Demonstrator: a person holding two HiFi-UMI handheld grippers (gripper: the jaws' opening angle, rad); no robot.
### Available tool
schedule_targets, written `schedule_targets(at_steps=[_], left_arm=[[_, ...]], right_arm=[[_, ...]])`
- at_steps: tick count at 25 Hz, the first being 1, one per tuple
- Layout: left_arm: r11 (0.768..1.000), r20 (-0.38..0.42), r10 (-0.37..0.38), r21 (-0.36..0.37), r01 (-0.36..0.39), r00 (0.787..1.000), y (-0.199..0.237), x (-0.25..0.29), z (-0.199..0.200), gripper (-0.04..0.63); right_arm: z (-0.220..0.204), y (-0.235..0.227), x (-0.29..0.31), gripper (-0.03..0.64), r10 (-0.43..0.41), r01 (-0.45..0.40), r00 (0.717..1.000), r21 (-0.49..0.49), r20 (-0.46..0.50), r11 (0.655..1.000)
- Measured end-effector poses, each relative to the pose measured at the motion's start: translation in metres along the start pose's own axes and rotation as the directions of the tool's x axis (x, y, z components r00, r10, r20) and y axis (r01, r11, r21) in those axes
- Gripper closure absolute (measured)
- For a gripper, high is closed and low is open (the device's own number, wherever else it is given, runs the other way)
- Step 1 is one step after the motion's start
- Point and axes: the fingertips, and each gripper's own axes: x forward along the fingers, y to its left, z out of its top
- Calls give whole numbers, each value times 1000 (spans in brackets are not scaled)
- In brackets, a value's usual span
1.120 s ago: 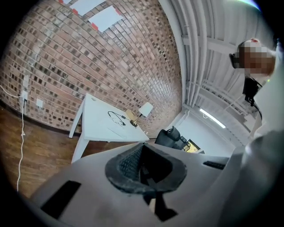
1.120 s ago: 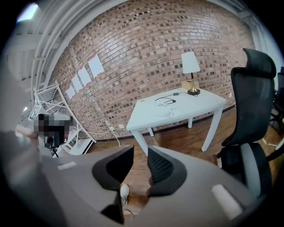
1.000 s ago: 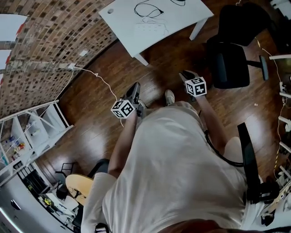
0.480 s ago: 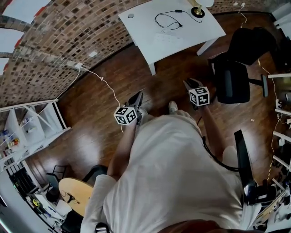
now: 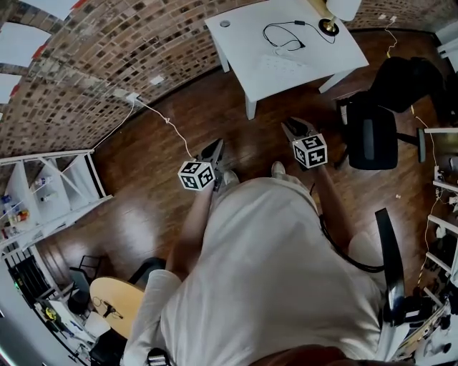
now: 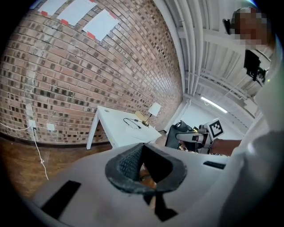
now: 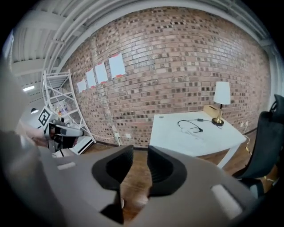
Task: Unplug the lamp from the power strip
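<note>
A white table (image 5: 308, 68) stands against the brick wall at the top of the head view. On it are a lamp (image 5: 331, 16) with a white shade, its black cord (image 5: 283, 34) in loops, and a faint white power strip (image 5: 283, 64). Both grippers hang over the wood floor, well short of the table. My left gripper (image 5: 213, 152) looks shut, tips together, nothing held. My right gripper (image 5: 295, 130) is open and empty. The right gripper view shows its parted jaws (image 7: 140, 149) with the table (image 7: 177, 139), cord (image 7: 191, 125) and lamp (image 7: 222, 95) beyond. The left gripper view (image 6: 143, 146) also faces the lamp (image 6: 154, 109).
A black office chair (image 5: 376, 129) stands right of the table. A thin white cable (image 5: 163, 120) runs from a wall socket (image 5: 132, 96) across the floor near my left gripper. White shelving (image 5: 50, 193) is at the left, a round wooden stool (image 5: 118, 304) behind.
The table has come nearer and the lamp has entered the head view. Both grippers have moved forward toward the table, the right one also higher.
</note>
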Motion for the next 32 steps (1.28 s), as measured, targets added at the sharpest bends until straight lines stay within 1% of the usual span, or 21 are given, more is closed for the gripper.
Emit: schedule_targets(at_steps=[2,5,12,15,18,20,22,24,26,28,32], left_arm=[[1000,-6,2,-6,-2,1000,7,-2,0,592],[1000,-17,-8,-18,8,1000,13,-1,-3,592],[999,-39,-22,-31,20,999,23,2,-11,592],[999,-57,-12,-30,10,998,27,6,-12,592],[999,-82,12,-39,-15,997,32,11,-11,592],[999,-82,17,-49,-21,996,33,16,-8,592],[998,-80,17,-52,-21,997,32,20,-5,592],[999,-85,15,-50,-20,996,31,24,-4,592],[999,-92,11,-45,-15,996,31,30,-2,592],[999,-98,8,-43,-13,995,29,33,-4,592],[999,-127,10,-39,-15,992,20,38,-15,592]], right_arm=[[-9,9,10,515,15,-17,999,-38,-42,999],[-12,10,15,520,-4,1,999,-77,-35,997],[-17,0,14,522,-55,52,998,-65,-40,997],[-14,-5,12,523,-83,78,995,-96,-47,992],[-6,-6,12,525,-101,90,994,-177,-52,980],[0,-4,11,526,-99,81,993,-235,-66,969],[2,-5,9,562,-111,77,989,-309,-93,948],[4,-9,9,568,-143,91,983,-376,-111,922],[8,-14,11,569,-163,106,980,-402,-111,909],[9,-16,12,575,-168,108,979,-412,-112,905],[-1,-19,10,589,-162,93,978,-423,-131,901]])
